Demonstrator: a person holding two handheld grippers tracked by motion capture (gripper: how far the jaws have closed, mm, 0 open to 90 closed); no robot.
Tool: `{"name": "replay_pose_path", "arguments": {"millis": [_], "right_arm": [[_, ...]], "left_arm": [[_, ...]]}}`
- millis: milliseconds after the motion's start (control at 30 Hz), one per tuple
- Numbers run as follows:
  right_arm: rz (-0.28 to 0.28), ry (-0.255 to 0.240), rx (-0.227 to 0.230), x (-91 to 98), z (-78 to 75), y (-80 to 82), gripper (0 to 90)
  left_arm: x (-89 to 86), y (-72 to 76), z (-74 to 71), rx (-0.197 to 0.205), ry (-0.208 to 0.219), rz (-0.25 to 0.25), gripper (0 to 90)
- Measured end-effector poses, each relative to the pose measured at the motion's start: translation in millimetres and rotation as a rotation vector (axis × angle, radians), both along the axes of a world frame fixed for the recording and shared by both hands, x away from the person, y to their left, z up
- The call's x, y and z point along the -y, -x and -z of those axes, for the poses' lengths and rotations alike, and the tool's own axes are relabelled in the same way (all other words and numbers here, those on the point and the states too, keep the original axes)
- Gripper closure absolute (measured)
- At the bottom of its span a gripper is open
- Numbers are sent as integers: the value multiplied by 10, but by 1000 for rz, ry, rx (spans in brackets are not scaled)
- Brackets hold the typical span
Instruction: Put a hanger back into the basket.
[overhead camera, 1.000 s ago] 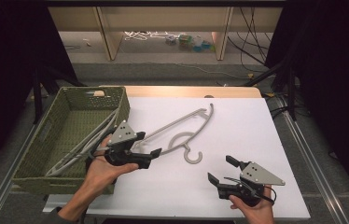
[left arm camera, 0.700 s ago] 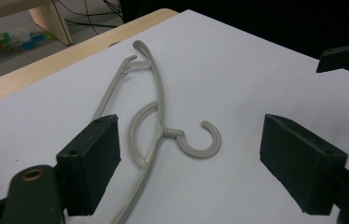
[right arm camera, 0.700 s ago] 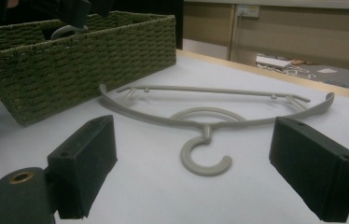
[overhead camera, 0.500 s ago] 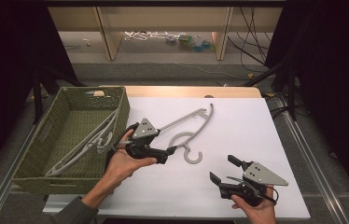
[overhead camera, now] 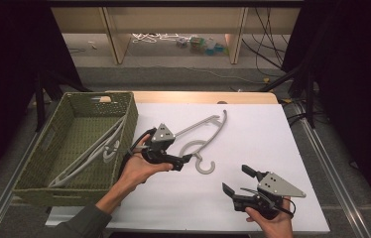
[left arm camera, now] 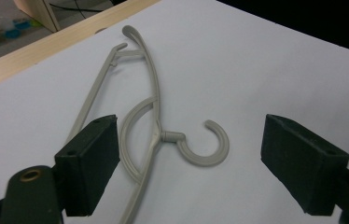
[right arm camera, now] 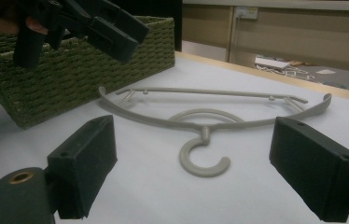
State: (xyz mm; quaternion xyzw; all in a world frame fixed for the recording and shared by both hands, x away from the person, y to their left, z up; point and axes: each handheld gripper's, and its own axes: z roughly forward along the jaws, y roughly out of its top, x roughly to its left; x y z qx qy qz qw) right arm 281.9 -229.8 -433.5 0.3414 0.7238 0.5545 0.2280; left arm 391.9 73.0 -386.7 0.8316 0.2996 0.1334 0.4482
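Left gripper view looks down between two black jaws spread wide with nothing held; the left gripper [left arm camera: 189, 168] hovers over a grey plastic hanger [left arm camera: 154, 116] that lies flat on the white tabletop [left arm camera: 266, 60]. Its round hook [left arm camera: 205, 149] sits in the gap between the jaws, closer to the near jaw, and the curved neck runs just beside that jaw. From the high view, the left gripper [overhead camera: 183, 161] sits above the hanger's neck, near the green woven basket [overhead camera: 30, 186], which already has another grey hanger [overhead camera: 92, 153] lying in it. The right gripper [overhead camera: 234, 181] rests lower on the tabletop, well apart from the hanger, its jaws also wide open and empty. Judging from this, the step in hand is a grasp of the hanger by the left gripper. To do it well, the jaws should drop straight down so the thin neck, where hook meets arch, lies between both pads, then close firmly. A flat, slim hanger can slide away or tip if only one jaw touches first. Gripping near the neck should keep the long arms balanced for a lift toward the basket.
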Motion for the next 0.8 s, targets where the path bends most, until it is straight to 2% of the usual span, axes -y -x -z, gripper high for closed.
{"name": "replay_pose_path", "arguments": {"millis": [100,200,300,367,400,467,533,567,667,700,733,800], "right_arm": [[-2,-8,6,-6,4,1,157],[-12,-16,8,-6,1,4,157],[-18,-22,7,-17,5,4,157],[-18,-11,11,-17,8,2,157],[-14,10,3,-9,1,9,157],[-23,-5,0,-19,1,7,157],[-17,9,8,-27,-5,12,157],[-24,-8,10,-43,7,7,157],[-21,-1,12,-45,2,10,157],[-19,14,6,-36,-5,14,157],[-24,-7,9,-46,4,9,157],[-24,-6,11,-47,6,4,157]], "left_arm": [[58,-66,21,7,-35,-11,181],[102,-123,49,-7,-41,-9,180],[137,-168,81,-12,-92,27,179],[151,-193,101,-21,-104,26,179],[157,-202,112,-21,-104,25,180],[160,-231,140,-31,-121,35,199],[157,-256,172,-33,-156,36,197],[152,-274,189,-32,-174,41,202],[144,-304,233,-51,-217,27,225],[142,-314,245,-53,-239,39,232],[149,-321,261,-70,-246,45,233],[161,-348,300,-88,-270,67,235]]}}
